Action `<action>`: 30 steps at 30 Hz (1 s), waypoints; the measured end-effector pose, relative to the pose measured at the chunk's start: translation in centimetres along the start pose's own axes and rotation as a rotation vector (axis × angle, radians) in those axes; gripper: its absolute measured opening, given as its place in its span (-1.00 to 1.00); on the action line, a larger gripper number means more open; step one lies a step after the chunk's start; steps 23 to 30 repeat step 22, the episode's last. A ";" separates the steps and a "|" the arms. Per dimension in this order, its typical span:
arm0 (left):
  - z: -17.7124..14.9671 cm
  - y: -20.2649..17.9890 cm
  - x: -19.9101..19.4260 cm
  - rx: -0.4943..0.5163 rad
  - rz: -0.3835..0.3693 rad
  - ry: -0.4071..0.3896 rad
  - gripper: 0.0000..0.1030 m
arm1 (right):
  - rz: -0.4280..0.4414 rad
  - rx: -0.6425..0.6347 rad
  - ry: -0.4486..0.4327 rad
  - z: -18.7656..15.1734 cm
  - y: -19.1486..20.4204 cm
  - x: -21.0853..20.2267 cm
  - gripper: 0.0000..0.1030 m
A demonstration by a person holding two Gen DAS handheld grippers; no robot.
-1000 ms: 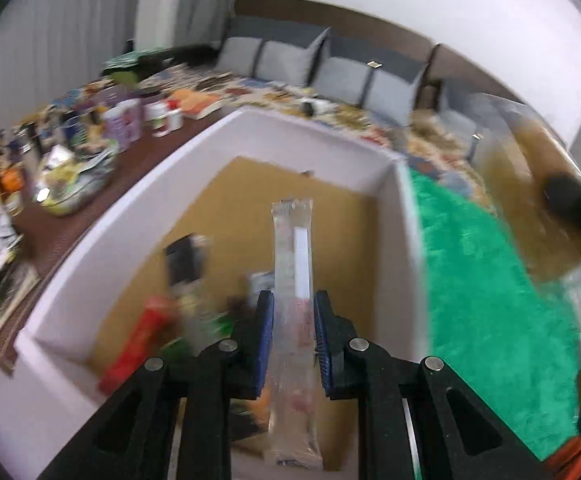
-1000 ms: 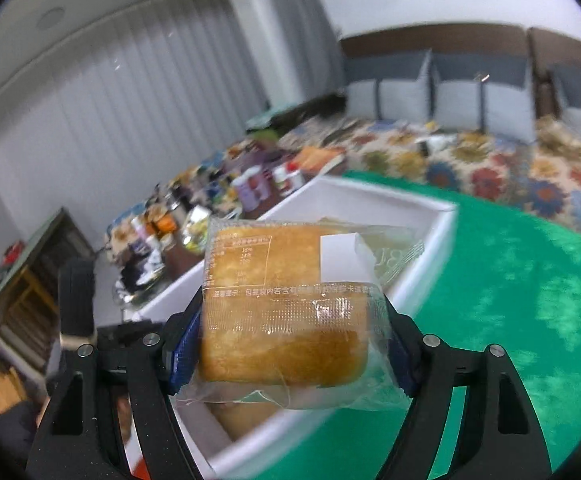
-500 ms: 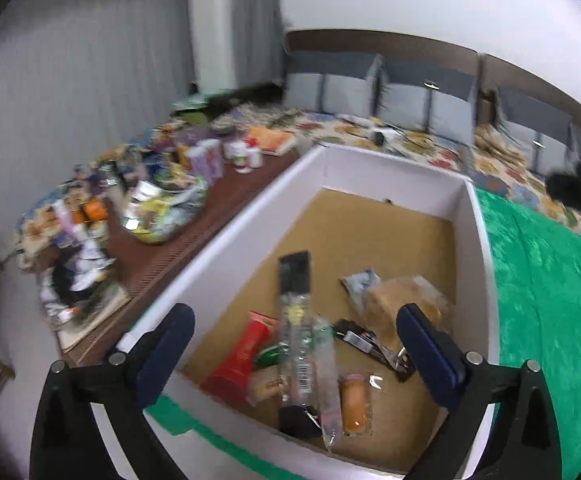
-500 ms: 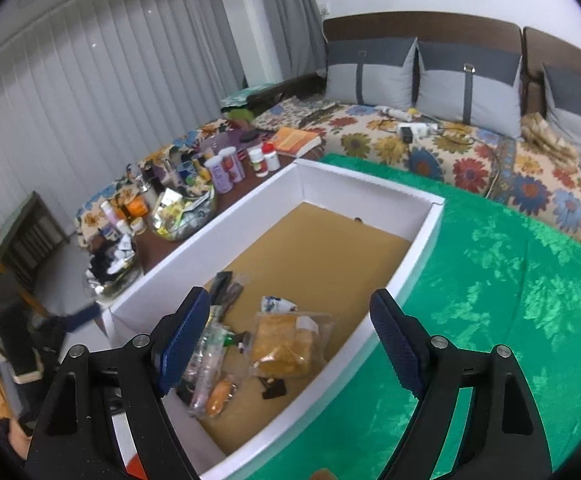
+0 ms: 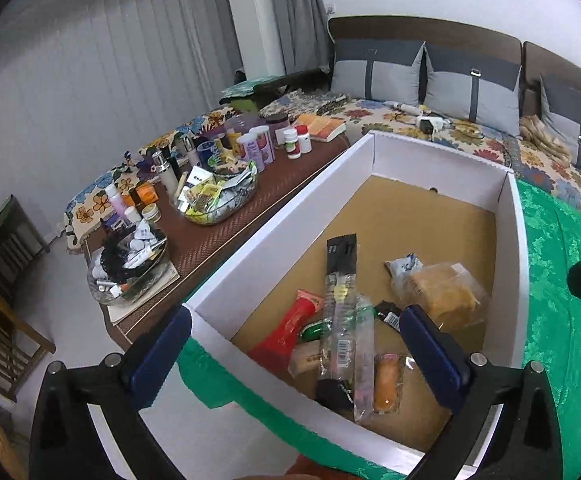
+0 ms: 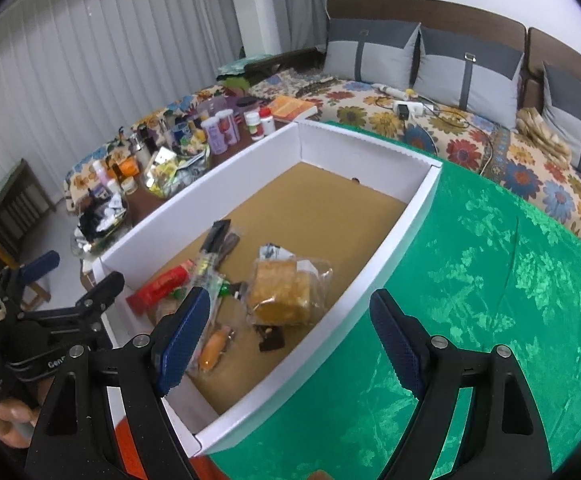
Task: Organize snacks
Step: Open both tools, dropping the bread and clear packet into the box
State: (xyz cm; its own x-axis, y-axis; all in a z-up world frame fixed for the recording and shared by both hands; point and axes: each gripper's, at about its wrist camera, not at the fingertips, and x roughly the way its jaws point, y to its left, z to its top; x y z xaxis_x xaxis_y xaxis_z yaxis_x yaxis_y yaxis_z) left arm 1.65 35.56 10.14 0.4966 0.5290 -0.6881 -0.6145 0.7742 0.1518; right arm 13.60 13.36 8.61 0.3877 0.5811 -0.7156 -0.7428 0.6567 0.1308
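A white box with a brown floor stands on green cloth and holds several snacks at its near end. Among them lie a long clear stick packet, a wrapped yellow cake, a red packet and a small orange snack. My left gripper hangs open and wide above the box's near corner, with nothing between its pads. In the right wrist view, my right gripper is open over the box's right wall, above the cake and apart from it.
A brown side table left of the box carries bottles, jars and two glass bowls. Green cloth spreads to the right. Behind is a floral-covered sofa with grey cushions. A hand holds the left tool at the lower left.
Both grippers have opened. The stick packet left the left jaws and the cake left the right jaws; both now lie in the box. Both views now look down on the box from farther back.
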 end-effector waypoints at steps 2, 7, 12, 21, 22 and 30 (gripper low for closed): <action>-0.1 0.1 0.2 0.001 -0.007 0.008 1.00 | -0.004 -0.001 0.006 0.0 0.0 0.0 0.65; -0.2 0.3 0.2 -0.005 -0.033 0.011 1.00 | -0.002 -0.011 0.011 -0.1 0.4 0.2 0.65; -0.3 0.2 0.2 0.002 -0.026 0.010 1.00 | 0.003 -0.025 0.020 -0.3 1.2 0.4 0.65; -0.7 0.4 -0.4 -0.030 -0.055 -0.005 1.00 | 0.000 -0.036 0.033 -0.7 2.1 0.8 0.65; -0.7 0.3 -0.4 -0.026 -0.058 -0.006 1.00 | 0.003 -0.039 0.034 -0.8 2.3 0.8 0.65; -0.7 0.3 -0.4 -0.026 -0.058 -0.006 1.00 | 0.003 -0.039 0.034 -0.8 2.3 0.8 0.65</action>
